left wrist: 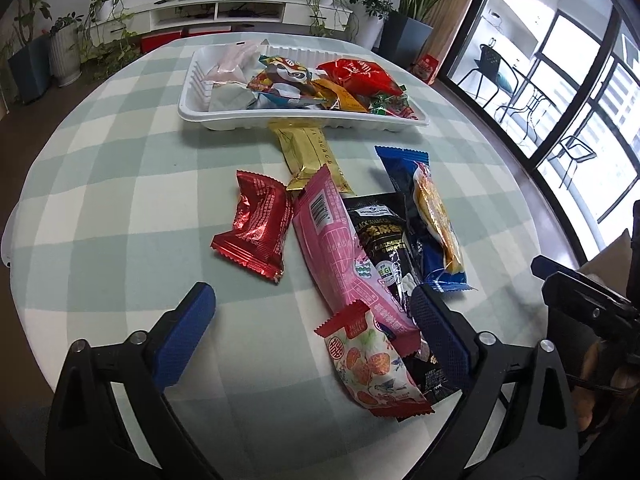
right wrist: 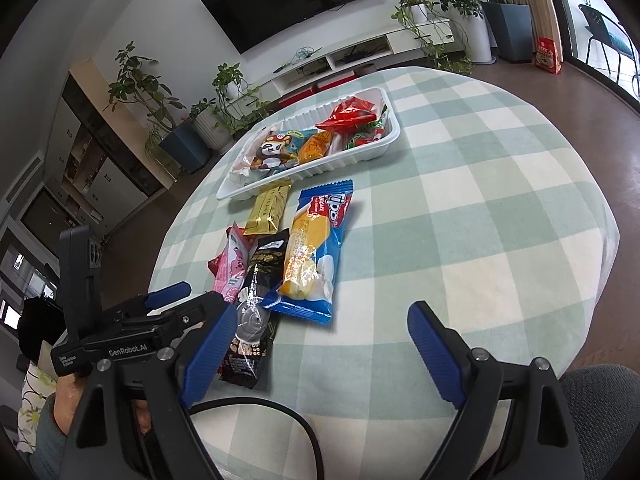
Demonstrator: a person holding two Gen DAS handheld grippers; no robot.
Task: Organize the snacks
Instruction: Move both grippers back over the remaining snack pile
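Hovering low over the checked worktop (left wrist: 120, 168), the left tongs (left wrist: 312, 328) stand released, jaws spread wide with nothing between the pads. A floral red-edged packet (left wrist: 370, 364) lies just ahead of them, beside the right-hand finger, its far end resting on the long pink packet (left wrist: 336, 240); it looks like the nearest candidate for a grasp, and the wide spread suits its breadth. The right tongs (right wrist: 316, 344) are likewise released and empty, held above bare cloth, probably waiting clear so the two tools do not crowd each other.

Ahead of the left tongs the loose snacks lie in an overlapping heap: a black packet (left wrist: 380, 240) tucked between the pink one and a blue cake packet (left wrist: 428, 216), a crumpled red foil packet (left wrist: 256, 224) apart on the left-hand side, and a gold bar packet (left wrist: 308, 156) farther on, its far end touching the white tray (left wrist: 192, 96). That tray, farthest from both tongs, already holds several wrappers, so it seems to be the collecting place; by my reckoning the job is partway done, with six packets left outside.
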